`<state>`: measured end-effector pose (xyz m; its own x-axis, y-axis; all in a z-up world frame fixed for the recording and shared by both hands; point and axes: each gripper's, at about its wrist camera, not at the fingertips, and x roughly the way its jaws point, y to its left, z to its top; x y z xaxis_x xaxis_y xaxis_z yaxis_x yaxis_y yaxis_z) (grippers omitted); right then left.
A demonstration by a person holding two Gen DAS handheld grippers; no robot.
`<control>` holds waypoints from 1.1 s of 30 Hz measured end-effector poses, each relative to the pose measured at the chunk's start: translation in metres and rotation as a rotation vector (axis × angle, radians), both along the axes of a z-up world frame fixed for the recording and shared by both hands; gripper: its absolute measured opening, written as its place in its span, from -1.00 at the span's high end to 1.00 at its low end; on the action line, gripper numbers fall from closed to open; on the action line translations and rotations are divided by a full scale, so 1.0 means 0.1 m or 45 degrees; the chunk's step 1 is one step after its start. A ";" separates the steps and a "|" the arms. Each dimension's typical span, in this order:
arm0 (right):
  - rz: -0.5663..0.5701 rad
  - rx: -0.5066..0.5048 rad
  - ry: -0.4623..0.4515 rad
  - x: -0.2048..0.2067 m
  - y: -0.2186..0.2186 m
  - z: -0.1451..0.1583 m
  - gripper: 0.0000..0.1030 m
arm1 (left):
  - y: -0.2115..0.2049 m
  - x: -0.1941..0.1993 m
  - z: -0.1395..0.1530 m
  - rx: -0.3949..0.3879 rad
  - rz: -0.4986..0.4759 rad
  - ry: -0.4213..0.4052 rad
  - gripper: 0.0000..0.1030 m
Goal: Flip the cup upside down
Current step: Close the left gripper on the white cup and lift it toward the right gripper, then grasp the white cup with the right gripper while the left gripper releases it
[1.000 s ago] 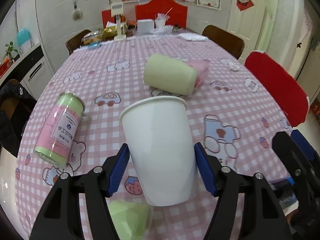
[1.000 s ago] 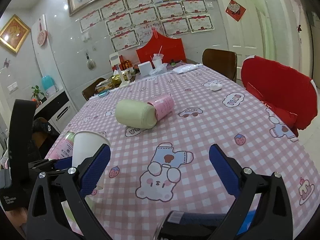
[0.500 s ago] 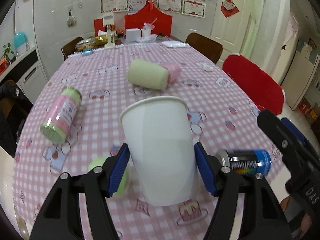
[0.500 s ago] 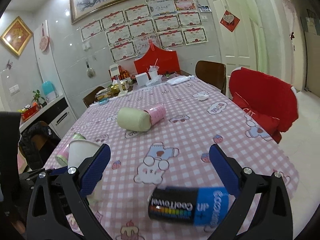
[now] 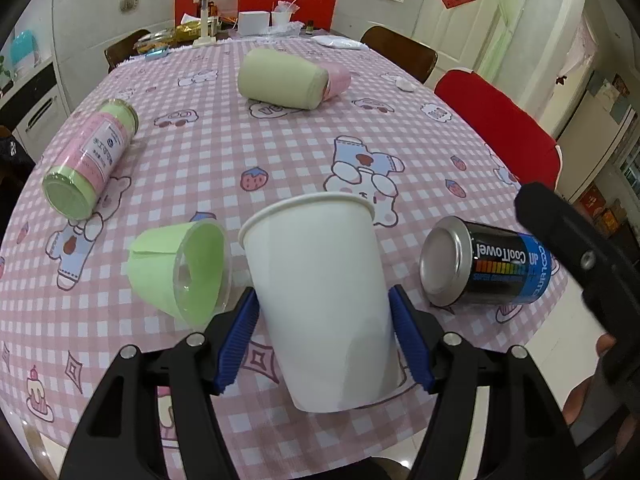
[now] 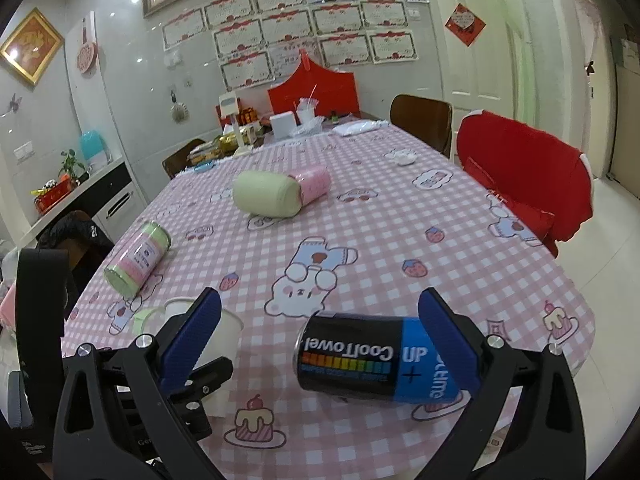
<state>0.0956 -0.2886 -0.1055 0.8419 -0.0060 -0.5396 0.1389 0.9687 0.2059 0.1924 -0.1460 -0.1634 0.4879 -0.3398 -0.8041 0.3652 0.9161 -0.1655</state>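
Observation:
My left gripper (image 5: 324,336) is shut on a white paper cup (image 5: 320,296), gripping its lower sides with the mouth up, held above the near edge of the table. The cup also shows in the right wrist view (image 6: 224,336), partly hidden behind my right gripper's left finger. My right gripper (image 6: 320,344) is open and empty, its blue pads either side of a black and blue can (image 6: 376,360) lying on its side. The right gripper's arm shows at the right of the left wrist view (image 5: 580,256).
On the pink checked tablecloth (image 5: 280,152) lie a green cup on its side (image 5: 184,272), the can (image 5: 484,264), a pink and green jar (image 5: 92,156) and a green and pink roll (image 5: 288,80). A red chair (image 5: 500,128) stands at the right. Clutter sits at the far end.
The left gripper with the cup has pulled back toward the near table edge and tilted down; the green cup and can have come into its view. The right gripper has come closer to the can.

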 end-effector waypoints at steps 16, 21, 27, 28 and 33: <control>0.038 0.013 -0.003 0.03 0.18 0.05 -0.85 | 0.18 -0.02 0.03 -0.051 -0.053 0.016 -0.35; 0.079 0.075 0.000 0.05 0.23 0.10 -0.85 | 0.46 -0.09 0.26 -0.101 -0.016 -0.053 -0.35; 0.132 0.103 0.033 0.15 0.41 0.10 -0.85 | 0.95 -0.10 0.49 -0.138 0.141 -0.145 -0.35; 0.139 0.103 0.039 0.17 0.44 0.09 -0.85 | 1.05 -0.09 0.50 -0.137 0.175 -0.156 -0.35; 0.196 0.095 0.093 0.29 0.67 0.02 -0.85 | 1.27 0.00 0.45 -0.141 0.233 -0.152 -0.35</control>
